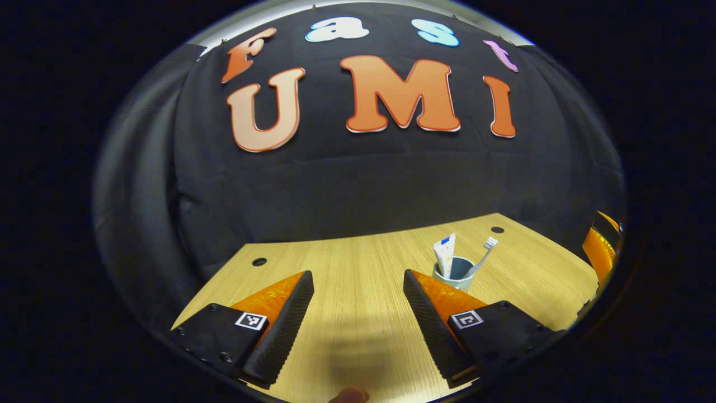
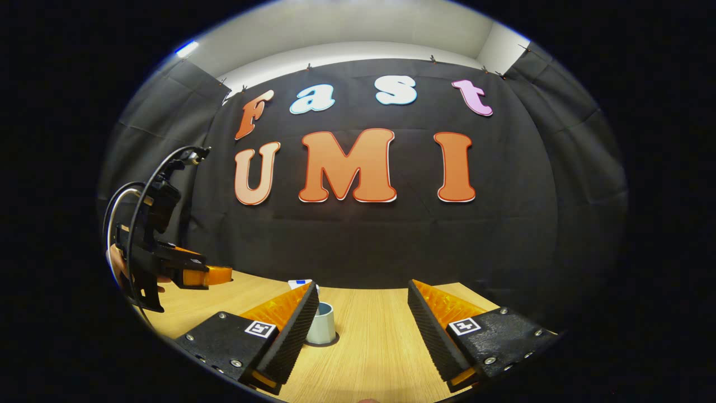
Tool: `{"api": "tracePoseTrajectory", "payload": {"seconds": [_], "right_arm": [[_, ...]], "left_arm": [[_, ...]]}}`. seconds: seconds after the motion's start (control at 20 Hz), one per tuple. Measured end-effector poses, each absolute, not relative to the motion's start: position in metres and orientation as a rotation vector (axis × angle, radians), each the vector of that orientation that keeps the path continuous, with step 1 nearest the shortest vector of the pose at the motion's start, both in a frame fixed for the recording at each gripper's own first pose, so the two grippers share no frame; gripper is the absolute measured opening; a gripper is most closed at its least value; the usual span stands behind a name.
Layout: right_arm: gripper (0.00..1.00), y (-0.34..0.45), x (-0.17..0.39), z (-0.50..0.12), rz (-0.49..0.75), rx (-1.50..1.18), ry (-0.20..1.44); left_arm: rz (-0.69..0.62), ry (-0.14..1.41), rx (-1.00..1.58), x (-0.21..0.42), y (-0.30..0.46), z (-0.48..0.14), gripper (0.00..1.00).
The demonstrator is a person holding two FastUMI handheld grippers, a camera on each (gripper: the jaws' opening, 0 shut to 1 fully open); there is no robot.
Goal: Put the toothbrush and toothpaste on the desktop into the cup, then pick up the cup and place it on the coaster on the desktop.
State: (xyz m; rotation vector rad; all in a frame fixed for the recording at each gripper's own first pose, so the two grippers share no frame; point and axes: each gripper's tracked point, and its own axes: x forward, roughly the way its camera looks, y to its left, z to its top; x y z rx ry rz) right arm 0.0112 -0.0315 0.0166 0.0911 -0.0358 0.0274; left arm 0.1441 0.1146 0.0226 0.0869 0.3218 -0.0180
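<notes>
A pale blue-grey cup (image 1: 456, 273) stands upright on the wooden desktop (image 1: 358, 313), just beyond the right finger of my left gripper (image 1: 358, 277). A white toothpaste tube (image 1: 446, 253) and a toothbrush (image 1: 484, 253) lean inside it, the brush head up. My left gripper is open and holds nothing. In the right gripper view the cup (image 2: 323, 324) sits beside the left finger of my right gripper (image 2: 363, 288), which is open with nothing between its fingers. A thin dark edge under the cup's base looks like the coaster (image 2: 334, 340). The toothpaste (image 2: 300, 283) peeks over the finger.
My left gripper (image 2: 215, 275), with its cables and the hand holding it, hovers over the desktop's left part in the right gripper view. My right gripper (image 1: 601, 249) shows at the right edge of the left gripper view. Two cable holes (image 1: 259, 261) (image 1: 497, 229) lie near the desk's far edge.
</notes>
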Motion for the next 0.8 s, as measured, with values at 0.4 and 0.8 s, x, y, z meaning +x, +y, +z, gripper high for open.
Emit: {"api": "tracePoseTrajectory", "payload": {"seconds": [0.4, 0.8], "right_arm": [[0.96, -0.002, 0.012, 0.021, 0.051, 0.086, -0.075], [0.96, 0.006, 0.001, 0.045, 0.058, 0.101, -0.132]], "left_arm": [[0.048, 0.065, 0.073, 0.109, 0.161, 0.080, 1.00], [0.079, -0.090, 0.051, 0.074, 0.173, 0.112, 1.00]]}}
